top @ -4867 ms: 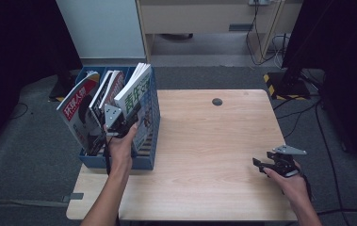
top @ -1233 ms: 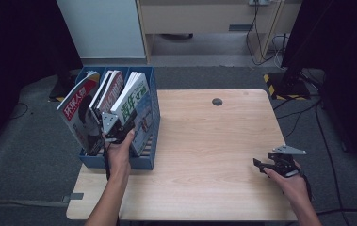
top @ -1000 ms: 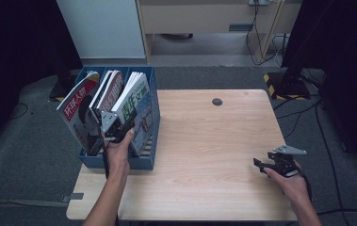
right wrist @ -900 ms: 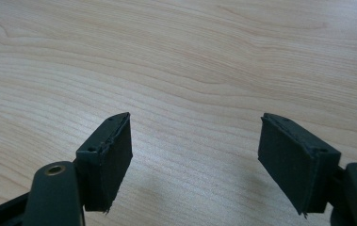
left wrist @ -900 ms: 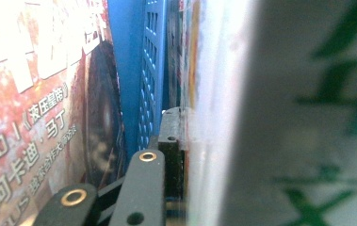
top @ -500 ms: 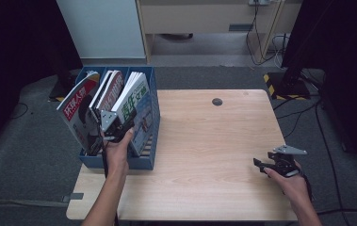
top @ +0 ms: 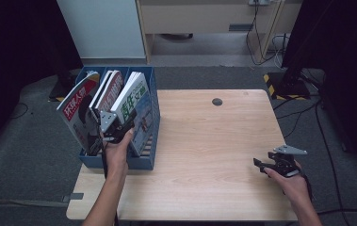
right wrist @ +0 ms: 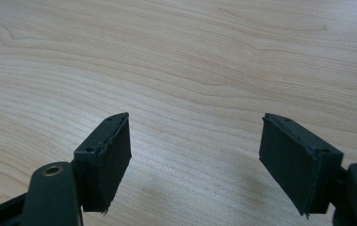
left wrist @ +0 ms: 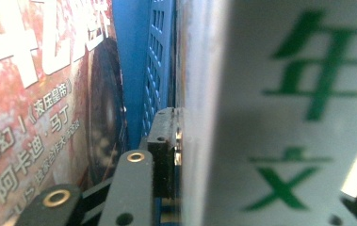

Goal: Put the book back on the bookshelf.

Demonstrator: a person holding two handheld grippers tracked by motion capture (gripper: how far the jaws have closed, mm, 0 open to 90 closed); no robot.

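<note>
A white magazine with green characters (top: 133, 101) stands in the right compartment of a blue file box (top: 153, 122) on the table's left edge. My left gripper (top: 115, 128) is at this magazine's near edge. In the left gripper view the magazine (left wrist: 284, 94) lies between the jaws. The left pad (left wrist: 164, 141) is right beside its pages and the other jaw stands a little off its cover. These jaws have just been opening. My right gripper (top: 263, 165) rests low over the bare tabletop at the right, open and empty (right wrist: 195, 155).
A red-covered magazine (top: 75, 103) and another one (top: 110, 87) lean in the box's left compartments. The red cover (left wrist: 25, 94) and a blue divider (left wrist: 138, 70) are close to my left jaw. A dark cable hole (top: 217, 101) marks the wooden table (top: 204, 141).
Since the earliest frame the left gripper and the green-lettered magazine have sunk lower into the box. Over the last second neither hand has shifted; the right gripper is unchanged.
</note>
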